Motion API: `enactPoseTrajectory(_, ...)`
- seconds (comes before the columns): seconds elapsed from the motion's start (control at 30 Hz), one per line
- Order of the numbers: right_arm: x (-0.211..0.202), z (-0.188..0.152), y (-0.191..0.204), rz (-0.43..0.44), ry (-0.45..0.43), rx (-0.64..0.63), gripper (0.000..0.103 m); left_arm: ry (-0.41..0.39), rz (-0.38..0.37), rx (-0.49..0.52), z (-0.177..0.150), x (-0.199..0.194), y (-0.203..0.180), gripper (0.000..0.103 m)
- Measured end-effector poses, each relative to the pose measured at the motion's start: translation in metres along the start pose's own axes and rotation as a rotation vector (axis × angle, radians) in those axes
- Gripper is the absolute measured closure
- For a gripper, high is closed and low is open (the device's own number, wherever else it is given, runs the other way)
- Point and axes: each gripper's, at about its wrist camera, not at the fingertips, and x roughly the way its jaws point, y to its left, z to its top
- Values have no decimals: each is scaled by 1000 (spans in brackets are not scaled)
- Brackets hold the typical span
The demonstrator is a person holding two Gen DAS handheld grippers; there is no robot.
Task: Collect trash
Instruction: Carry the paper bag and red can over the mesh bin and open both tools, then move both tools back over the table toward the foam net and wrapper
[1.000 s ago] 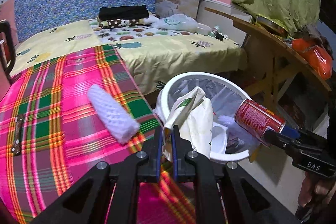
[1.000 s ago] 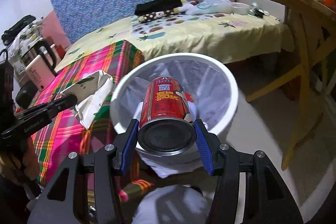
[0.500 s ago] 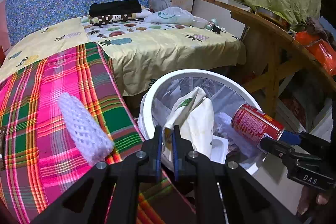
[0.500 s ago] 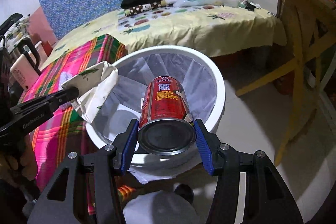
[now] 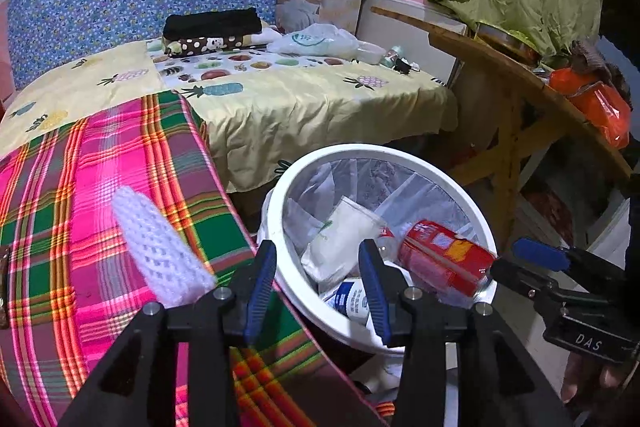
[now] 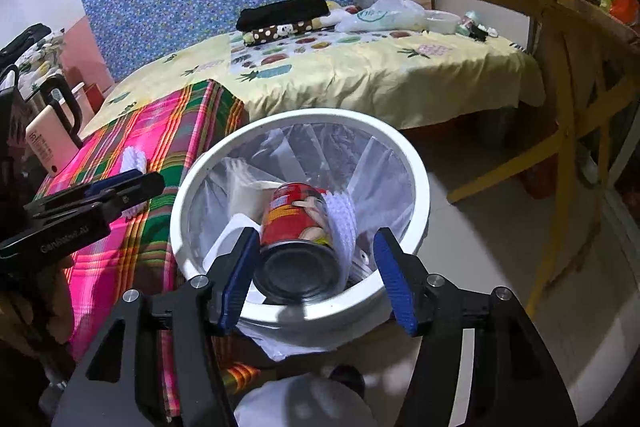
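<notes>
We are watching the red can (image 6: pixel 298 227) lying tilted inside the white bin's (image 6: pixel 420 187) near rim, both grippers' jaws having just been opening, now gaping with nothing gripped.

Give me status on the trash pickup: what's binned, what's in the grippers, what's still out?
Binned: the red can and the white paper bag lie inside the white bin, among other scraps. In hand: nothing. The left gripper and right gripper have both just been opening, with nothing between the left's jaws and the can sliding out of the right's. Left: the white foam net sleeve on the plaid cloth.
</notes>
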Motion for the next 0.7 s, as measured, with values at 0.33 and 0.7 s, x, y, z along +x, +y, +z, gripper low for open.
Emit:
enactPoseTrajectory(0.33, -12, -3, 8, 8, -3, -13, 42, -15, 13, -49, -12, -29, 21, 58)
enactPoseTrajectory(0.7, -22, -5, 47, 101, -21, -80, 42, -51, 55, -77, -32, -64, 43, 59)
